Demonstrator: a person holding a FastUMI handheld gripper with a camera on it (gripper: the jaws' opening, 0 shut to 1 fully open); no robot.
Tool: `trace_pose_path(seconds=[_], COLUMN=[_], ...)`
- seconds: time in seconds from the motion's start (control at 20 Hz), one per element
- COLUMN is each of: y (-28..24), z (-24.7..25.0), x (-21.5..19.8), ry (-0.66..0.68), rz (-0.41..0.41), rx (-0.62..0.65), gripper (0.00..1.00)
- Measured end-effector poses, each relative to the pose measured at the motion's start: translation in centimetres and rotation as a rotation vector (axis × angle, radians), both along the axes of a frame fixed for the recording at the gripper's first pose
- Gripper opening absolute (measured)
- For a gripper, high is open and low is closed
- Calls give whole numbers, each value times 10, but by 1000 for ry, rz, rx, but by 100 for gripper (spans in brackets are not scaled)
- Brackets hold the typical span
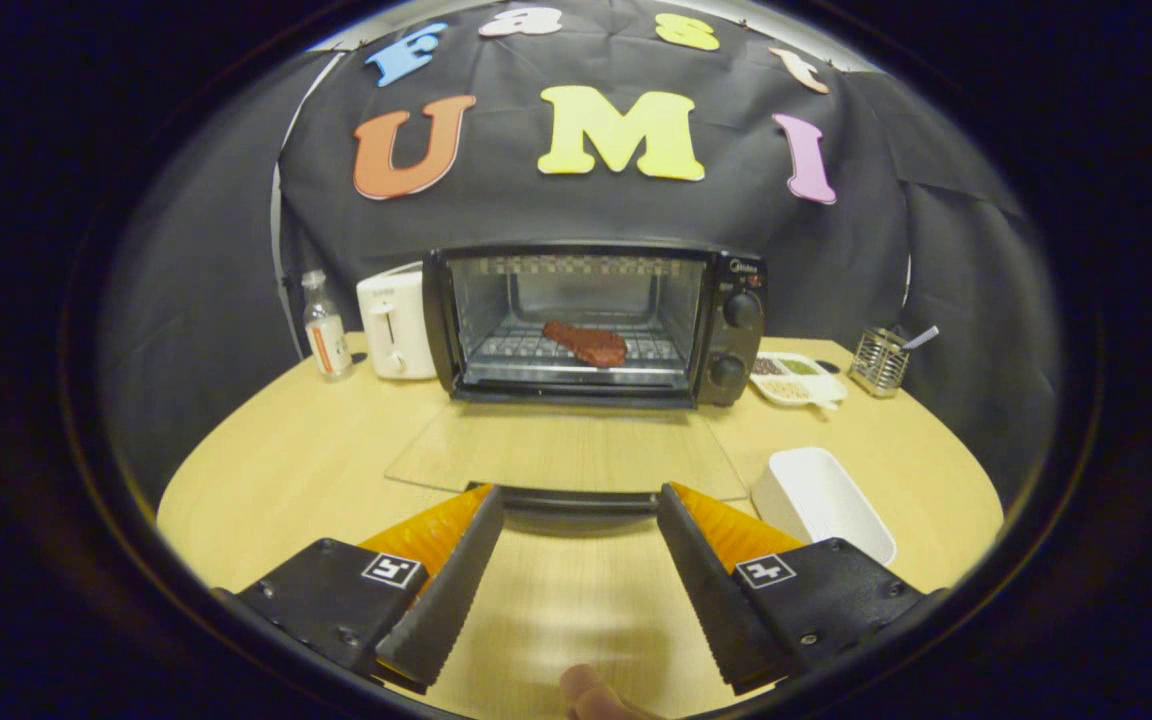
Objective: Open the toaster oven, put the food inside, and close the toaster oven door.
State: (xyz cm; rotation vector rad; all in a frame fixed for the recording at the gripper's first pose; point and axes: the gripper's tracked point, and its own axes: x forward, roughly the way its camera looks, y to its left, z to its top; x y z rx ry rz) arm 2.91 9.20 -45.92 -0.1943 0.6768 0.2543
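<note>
A pale wood-grain tabletop (316,470) with a rounded front edge carries everything, and dark cloth hangs behind it as the booth's wall. Farthest left, near the back edge, stands a small clear bottle (325,327) with a label, and just beside it a white toaster (394,322). Next comes the toaster oven (601,325), black, with its two knobs stacked on the right side. Its glass door (566,450) is swung fully down and lies flat over the tabletop, the handle (579,497) at its near edge. Inside, a reddish-brown piece of food (587,343) rests on the wire rack, roughly in the middle of the chamber.

To the right of the oven sits a white divided dish (798,379) holding small portions of seeds or grains, and beyond it a metal mesh holder (879,360) with a utensil standing in it. Nearer, just right of the lowered door, lies an empty white rectangular tray (821,500).

The tongs (579,515) are spread wide apart, holding nothing, their tips at either end of the door handle. A fingertip (591,697) of the person shows below them.
</note>
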Motion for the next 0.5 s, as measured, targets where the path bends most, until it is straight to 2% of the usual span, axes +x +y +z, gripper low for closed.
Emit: trace_pose_path(seconds=[0.15, 0.25, 0.35, 0.5], y=[-6, -18, -3, -8], z=[-20, -32, -42, -54], x=[0, -1, 1, 9], ry=[42, 93, 134, 152], rz=[-13, -67, -53, -76], rx=[-6, -29, -2, -25], gripper=[99, 99, 99, 99])
